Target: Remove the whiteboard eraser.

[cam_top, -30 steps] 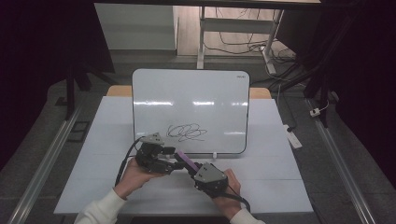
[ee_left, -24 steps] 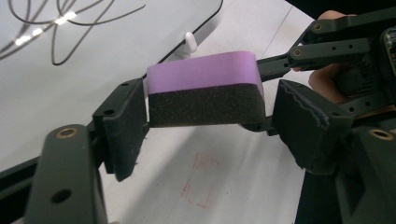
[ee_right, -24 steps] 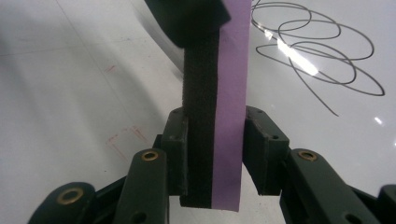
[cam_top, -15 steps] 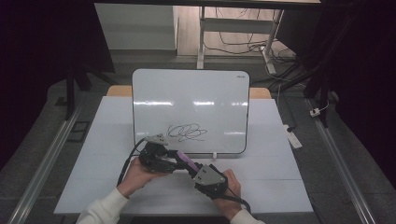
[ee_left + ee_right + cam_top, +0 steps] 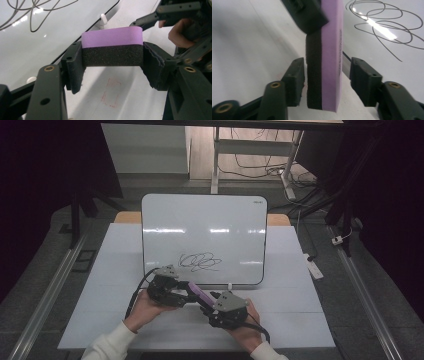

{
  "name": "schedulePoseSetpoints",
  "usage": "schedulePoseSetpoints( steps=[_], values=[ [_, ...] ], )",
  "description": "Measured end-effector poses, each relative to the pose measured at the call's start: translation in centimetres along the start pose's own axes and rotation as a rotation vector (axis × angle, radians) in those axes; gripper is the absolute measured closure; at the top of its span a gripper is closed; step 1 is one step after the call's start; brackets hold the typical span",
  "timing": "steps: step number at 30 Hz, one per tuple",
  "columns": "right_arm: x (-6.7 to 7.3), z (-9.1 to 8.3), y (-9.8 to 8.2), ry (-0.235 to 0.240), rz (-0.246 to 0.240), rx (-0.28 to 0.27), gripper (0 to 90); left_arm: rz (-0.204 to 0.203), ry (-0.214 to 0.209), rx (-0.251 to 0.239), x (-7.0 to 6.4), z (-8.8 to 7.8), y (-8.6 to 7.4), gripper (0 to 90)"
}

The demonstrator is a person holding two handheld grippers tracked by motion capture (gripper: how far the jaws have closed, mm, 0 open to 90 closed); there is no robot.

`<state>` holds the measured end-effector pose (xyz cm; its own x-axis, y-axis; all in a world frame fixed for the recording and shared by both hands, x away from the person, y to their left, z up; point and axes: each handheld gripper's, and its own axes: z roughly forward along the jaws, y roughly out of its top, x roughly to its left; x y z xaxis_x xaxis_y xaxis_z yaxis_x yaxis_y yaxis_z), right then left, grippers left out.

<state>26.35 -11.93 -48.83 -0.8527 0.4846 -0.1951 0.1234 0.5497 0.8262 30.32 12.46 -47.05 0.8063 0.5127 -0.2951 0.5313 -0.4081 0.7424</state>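
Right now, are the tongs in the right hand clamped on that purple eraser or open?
Open. The right tongs have just been opening: a gap shows beside the eraser on its purple side, while the left tongs clamp its ends.

floor point(image 5: 380, 285): grey, dim | table point(image 5: 300, 320): white top | metal desk legs point(image 5: 216, 165) beyond far edge | cables point(image 5: 260, 167) on floor

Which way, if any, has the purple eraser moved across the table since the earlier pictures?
No. In the high view the eraser lies just below the whiteboard lower edge, as before, between the two grippers.
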Motion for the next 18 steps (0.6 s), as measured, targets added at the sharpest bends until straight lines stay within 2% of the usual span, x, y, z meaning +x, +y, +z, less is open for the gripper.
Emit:
schedulePoseSetpoints(
  steps=[2,4,6,8,11,13,14,15,17,18],
  values=[
    [-0.6,-0.5,0.0,0.031,0.037,-0.026,36.3,0.008,-0.001,-0.002,0.1,-0.1,0.0,38.3],
    [-1.1,-1.0,-0.1,0.028,0.048,-0.053,34.9,0.045,-0.011,-0.002,0.1,-0.3,-0.1,38.3],
    [-1.3,-1.2,-0.1,0.031,0.051,-0.07,34.7,0.057,-0.016,-0.003,0.0,-0.3,-0.2,38.3],
    [-1.9,-1.7,0.0,0.061,0.071,-0.097,33.0,0.08,-0.022,-0.006,-0.1,-0.4,-0.2,38.3],
    [-2.3,-1.8,0.0,0.086,0.085,-0.1,32.1,0.1,-0.025,-0.007,-0.2,-0.5,-0.3,38.3],
    [-2.8,-1.9,-0.1,0.13,0.093,-0.099,32.2,0.106,-0.026,-0.005,-0.2,-0.6,-0.3,38.3],
    [-2.8,-1.9,-0.1,0.13,0.093,-0.099,32.2,0.11,-0.027,-0.003,-0.1,-0.6,-0.4,38.3],
    [-3.1,-2.0,-0.2,0.153,0.113,-0.106,32.3,0.109,-0.029,-0.005,-0.1,-0.7,-0.4,38.2],
    [-3.3,-2.0,-0.2,0.16,0.121,-0.105,32.2,0.114,-0.034,-0.01,-0.1,-0.9,-0.5,38.2],
    [-3.6,-2.0,-0.3,0.177,0.14,-0.099,32.0,0.118,-0.038,-0.011,-0.1,-1.0,-0.5,38.2]
  ],
)
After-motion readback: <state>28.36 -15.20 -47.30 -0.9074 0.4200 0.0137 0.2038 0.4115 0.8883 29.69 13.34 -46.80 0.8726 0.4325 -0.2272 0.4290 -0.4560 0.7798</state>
